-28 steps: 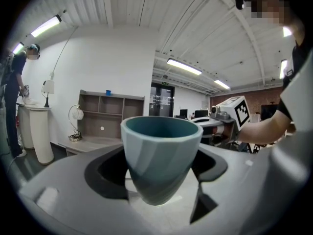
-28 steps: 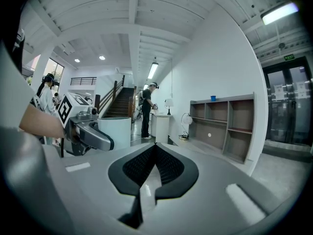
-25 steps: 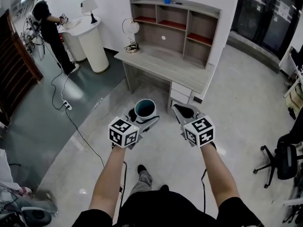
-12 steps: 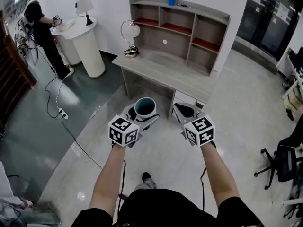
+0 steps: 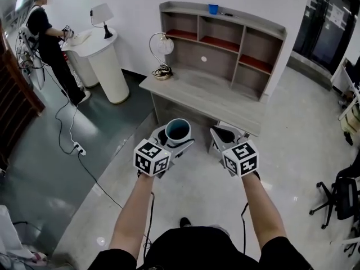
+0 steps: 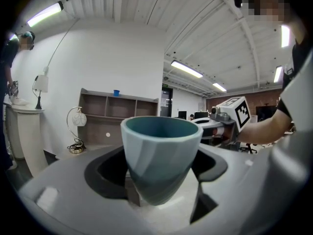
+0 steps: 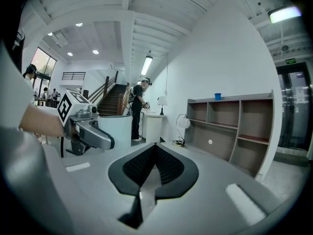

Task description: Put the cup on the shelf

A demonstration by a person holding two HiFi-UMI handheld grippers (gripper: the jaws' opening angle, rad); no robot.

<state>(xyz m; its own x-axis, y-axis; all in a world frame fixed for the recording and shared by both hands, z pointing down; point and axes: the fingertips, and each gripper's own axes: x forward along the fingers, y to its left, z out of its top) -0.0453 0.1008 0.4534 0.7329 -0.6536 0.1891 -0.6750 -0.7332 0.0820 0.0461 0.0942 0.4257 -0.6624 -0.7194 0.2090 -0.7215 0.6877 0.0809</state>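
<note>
A pale teal cup (image 5: 178,132) (image 6: 160,155) stands upright between the jaws of my left gripper (image 5: 175,141), which is shut on its lower body and carries it in the air above the floor. My right gripper (image 5: 225,135) (image 7: 149,177) hangs beside it, shut and empty, its black pads meeting at the tips. The grey wooden shelf unit (image 5: 225,49) (image 7: 230,124) stands on a desk (image 5: 202,97) ahead of both grippers, with open compartments and red boards inside.
A small blue cup (image 5: 213,8) sits on the shelf's top board. A globe lamp (image 5: 162,52) stands at the desk's left end. A white round counter (image 5: 104,58) with a person (image 5: 48,41) beside it lies far left; cables cross the floor. An office chair (image 5: 343,198) stands right.
I have walked closer to the desk: the shelf unit looms larger and has shifted right in the head view. Both grippers keep their pose, the cup still held.
</note>
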